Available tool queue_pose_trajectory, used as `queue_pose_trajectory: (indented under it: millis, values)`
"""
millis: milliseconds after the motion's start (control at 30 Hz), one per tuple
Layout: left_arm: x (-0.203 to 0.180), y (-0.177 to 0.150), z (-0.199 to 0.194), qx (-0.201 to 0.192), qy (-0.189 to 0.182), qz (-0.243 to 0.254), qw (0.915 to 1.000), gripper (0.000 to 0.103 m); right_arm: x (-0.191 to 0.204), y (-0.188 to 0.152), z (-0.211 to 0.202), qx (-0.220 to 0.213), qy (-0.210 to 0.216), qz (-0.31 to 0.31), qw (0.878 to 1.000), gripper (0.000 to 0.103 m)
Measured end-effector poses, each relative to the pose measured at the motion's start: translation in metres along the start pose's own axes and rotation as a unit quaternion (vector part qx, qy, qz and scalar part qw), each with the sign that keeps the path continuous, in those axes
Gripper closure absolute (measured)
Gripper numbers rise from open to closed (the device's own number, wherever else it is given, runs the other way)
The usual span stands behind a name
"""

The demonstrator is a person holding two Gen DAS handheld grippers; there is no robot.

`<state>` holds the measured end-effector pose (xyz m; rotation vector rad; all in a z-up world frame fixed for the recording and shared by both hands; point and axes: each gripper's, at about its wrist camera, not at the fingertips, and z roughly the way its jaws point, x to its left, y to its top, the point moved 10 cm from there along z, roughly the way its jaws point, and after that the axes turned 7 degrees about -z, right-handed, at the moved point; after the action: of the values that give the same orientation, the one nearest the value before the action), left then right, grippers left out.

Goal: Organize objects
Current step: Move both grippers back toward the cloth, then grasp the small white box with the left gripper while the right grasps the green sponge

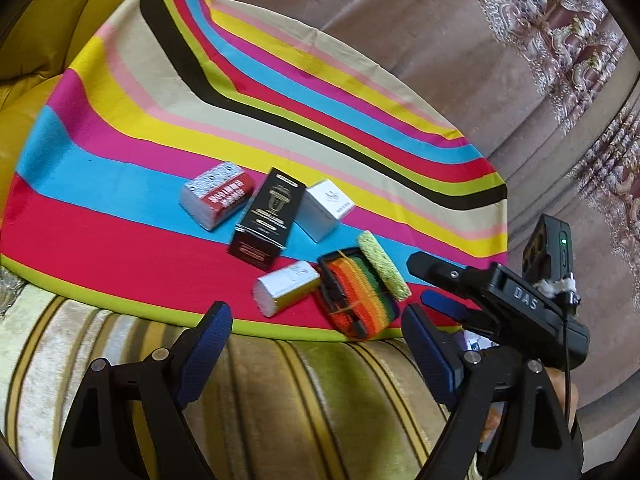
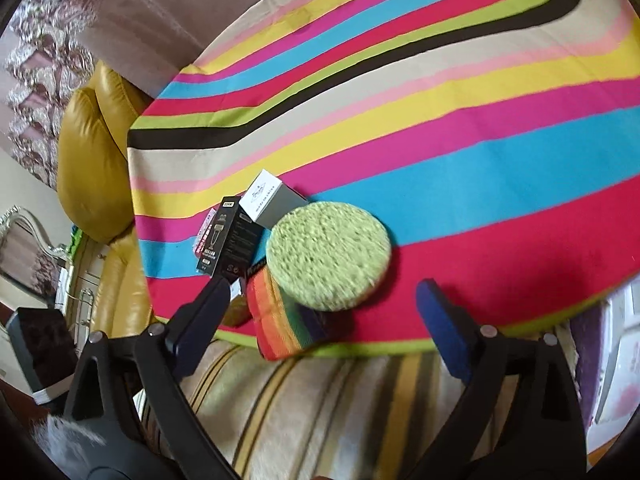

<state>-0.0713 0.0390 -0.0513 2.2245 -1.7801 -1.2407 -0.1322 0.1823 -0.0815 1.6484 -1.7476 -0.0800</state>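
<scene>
On the striped cloth [image 1: 168,128] lie a red and white packet [image 1: 216,196], a black box [image 1: 266,218], a white box [image 1: 326,210], a silver packet [image 1: 286,286], a rainbow strap roll [image 1: 356,294] and a round green sponge [image 1: 384,272]. My left gripper [image 1: 316,340] is open and empty, just short of the cloth's near edge. My right gripper [image 2: 324,312] is open and empty, hovering by the green sponge [image 2: 328,254], which leans on the rainbow strap [image 2: 280,320]. The black box [image 2: 230,236] and white box [image 2: 272,200] lie beyond. The right gripper also shows in the left wrist view [image 1: 432,280].
The cloth covers a round surface on a striped sofa cushion [image 1: 280,400]. Yellow leather cushions [image 2: 92,168] sit at the far side. Curtains [image 1: 560,40] hang behind. A silver-framed piece of furniture [image 2: 28,248] stands at left.
</scene>
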Motion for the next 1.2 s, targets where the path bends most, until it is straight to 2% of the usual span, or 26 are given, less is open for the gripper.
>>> queue_pose_trajectory:
  millis: [200,367,567,633,900,1000,1100,1200]
  values:
    - [0.017,0.010,-0.002,-0.012,0.016,-0.009,0.9998,0.016,0.001,0.006,0.018,0.009,-0.014,-0.005,1.000,0.008]
    - [0.026,0.020,0.000,-0.015,0.034,0.004,0.9993,0.016,-0.001,0.008,0.030,0.018,-0.025,-0.002,1.000,0.008]
    - [0.017,0.010,0.022,0.034,0.057,0.058,0.9961,0.027,-0.002,0.013,0.040,0.020,-0.039,-0.006,0.999,0.010]
    - [0.017,0.007,0.030,0.052,0.067,0.070,0.9939,0.030,-0.004,0.014,0.043,0.024,-0.056,-0.015,0.998,0.019]
    - [0.006,0.005,0.053,0.086,0.093,0.135,0.9826,0.033,-0.004,0.017,0.043,0.013,-0.063,-0.032,0.997,0.020]
    - [0.003,0.003,0.063,0.102,0.103,0.161,0.9763,0.037,-0.005,0.019,0.032,-0.010,-0.072,-0.033,0.997,0.020]
    - [0.004,-0.002,0.073,0.120,0.112,0.178,0.9702,0.045,-0.003,0.020,0.025,-0.028,-0.081,-0.042,0.995,0.020]
    - [0.002,-0.004,0.077,0.127,0.116,0.189,0.9668,0.062,-0.001,0.020,0.019,-0.037,-0.085,-0.051,0.994,0.020]
